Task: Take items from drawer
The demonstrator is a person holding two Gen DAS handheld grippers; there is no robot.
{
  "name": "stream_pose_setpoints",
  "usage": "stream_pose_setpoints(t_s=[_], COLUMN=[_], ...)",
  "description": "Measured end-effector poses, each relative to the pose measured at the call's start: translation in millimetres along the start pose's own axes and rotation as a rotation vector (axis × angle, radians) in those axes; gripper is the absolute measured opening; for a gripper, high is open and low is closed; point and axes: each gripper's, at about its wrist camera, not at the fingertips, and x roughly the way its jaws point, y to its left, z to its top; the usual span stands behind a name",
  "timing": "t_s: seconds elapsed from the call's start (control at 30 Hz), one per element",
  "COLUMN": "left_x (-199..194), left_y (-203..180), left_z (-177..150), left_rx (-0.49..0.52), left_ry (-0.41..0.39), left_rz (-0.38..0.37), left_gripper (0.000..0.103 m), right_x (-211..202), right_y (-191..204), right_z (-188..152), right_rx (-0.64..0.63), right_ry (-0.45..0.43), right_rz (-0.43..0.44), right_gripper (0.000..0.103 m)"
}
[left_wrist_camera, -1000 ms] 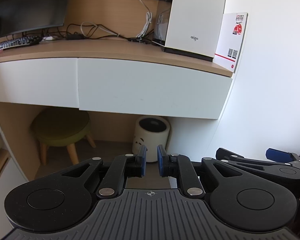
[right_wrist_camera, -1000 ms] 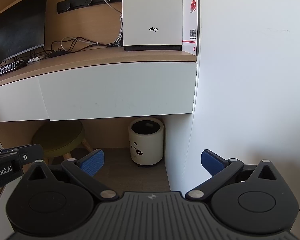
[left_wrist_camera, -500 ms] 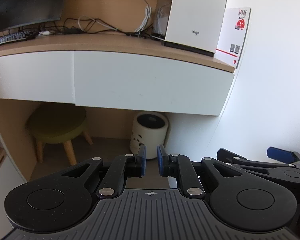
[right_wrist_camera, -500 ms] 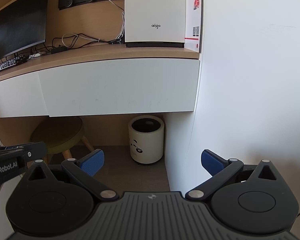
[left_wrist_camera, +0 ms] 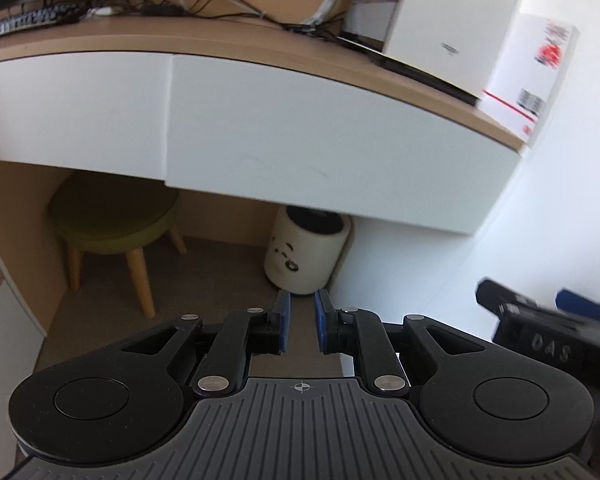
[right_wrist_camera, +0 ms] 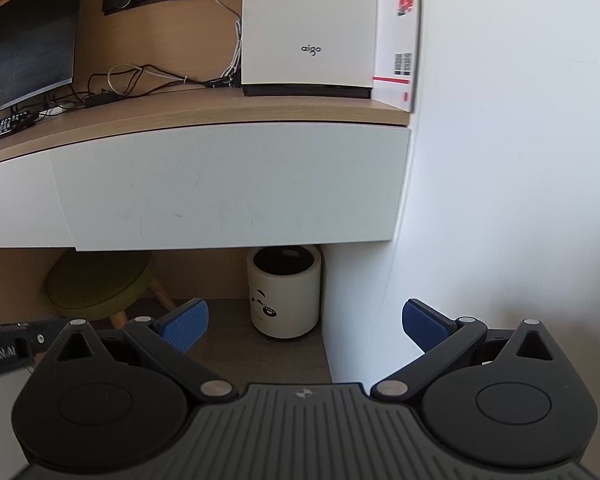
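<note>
Under the desk top, left of the right drawer: a second white drawer front (left_wrist_camera: 72,108), closed, nothing drawn from it
Right drawer (right_wrist_camera: 228,184): the landmark; flat white front with no handle to be seen, fully closed, so its items are hidden and I cannot tell what they are
Stool (right_wrist_camera: 96,284): green, on the floor below the right drawer's left end
Bin (right_wrist_camera: 284,292): white with a panda face, below the right drawer's right end
Left gripper (left_wrist_camera: 300,324): in front of and below the right drawer, well apart from it, blue pads drawn near together with a narrow gap, holding nothing
Right gripper (right_wrist_camera: 304,320): also in front of and below the right drawer, not touching it, pads spread wide, empty
Computer case (right_wrist_camera: 308,28): white, on the desk above the right drawer's right end
Done: nothing yet, as I judge it
Left: reach the right drawer's lower edge, pull it out, lift the items
</note>
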Motion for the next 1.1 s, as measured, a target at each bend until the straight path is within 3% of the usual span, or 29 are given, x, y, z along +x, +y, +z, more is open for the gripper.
stream_pose_setpoints(t_s=[0.33,0.47,0.87,1.1], left_x=[23.3,30.3,51.1,59.1], left_y=[63.2,85.2,110.6,113.1], left_z=[75.3,99.5,167.3,192.5], left_rx=[-0.019,-0.073,-0.129,-0.159], left_ry=[-0.05,-0.046,-0.095,-0.078], left_rz=[-0.027,-0.031,0.058,0.03], left_gripper=[0.016,0.016,0.017,0.017], right_x=[37.7,41.0,84.8,103.9], right_y=[44.7,59.0,86.2,83.5], right_z=[45.1,67.1,94.3,124.7], right_rx=[-0.046,-0.039,-0.264,-0.284], right_ry=[-0.011,-0.037,-0.024,0.023], right_rz=[-0.009,0.013,0.164,0.208], right_gripper=[0.103,0.103,0.103,0.103])
